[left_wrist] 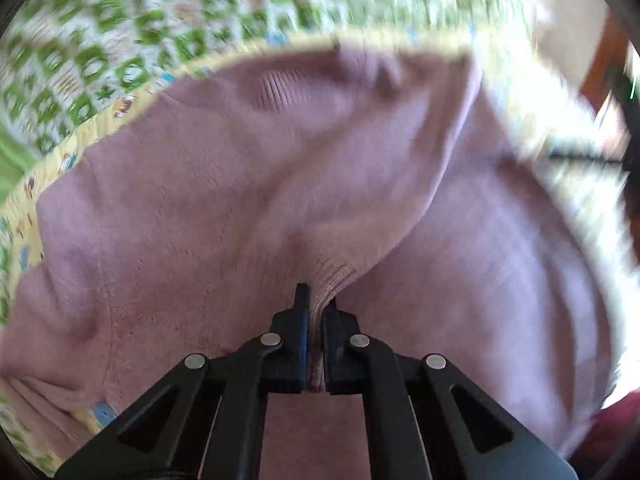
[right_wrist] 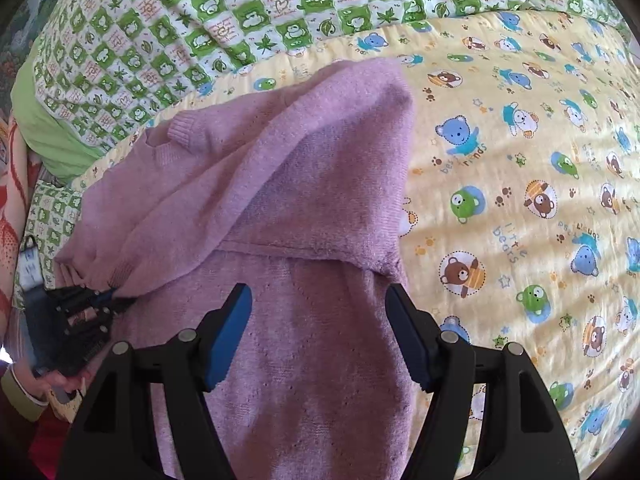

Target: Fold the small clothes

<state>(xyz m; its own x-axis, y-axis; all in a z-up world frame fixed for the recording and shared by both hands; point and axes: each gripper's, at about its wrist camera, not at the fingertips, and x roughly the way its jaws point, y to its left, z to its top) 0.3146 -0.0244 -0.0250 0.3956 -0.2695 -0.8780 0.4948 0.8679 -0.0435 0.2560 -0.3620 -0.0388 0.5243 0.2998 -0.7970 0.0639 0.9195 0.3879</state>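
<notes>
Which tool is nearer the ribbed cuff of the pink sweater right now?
Left. The left tool is shut on the ribbed cuff of the pink sweater. The right tool hangs open above the sweater's flat body, away from that cuff.

place: home bedroom; evidence: bear-print sheet [right_wrist: 520, 184] (yellow); green checked quilt [right_wrist: 224, 16] on a bed

From my remote seat I counted one pink knitted sweater [right_wrist: 304, 184] at the centre of the frame, one yellow bear-print sheet [right_wrist: 520, 184] on the right, and one green-and-white checked quilt [right_wrist: 224, 20] across the top. There were two grippers: the right gripper [right_wrist: 320, 336] at bottom centre and the left gripper [right_wrist: 114, 300] at lower left. One hand [right_wrist: 60, 380] showed, lower left.
</notes>
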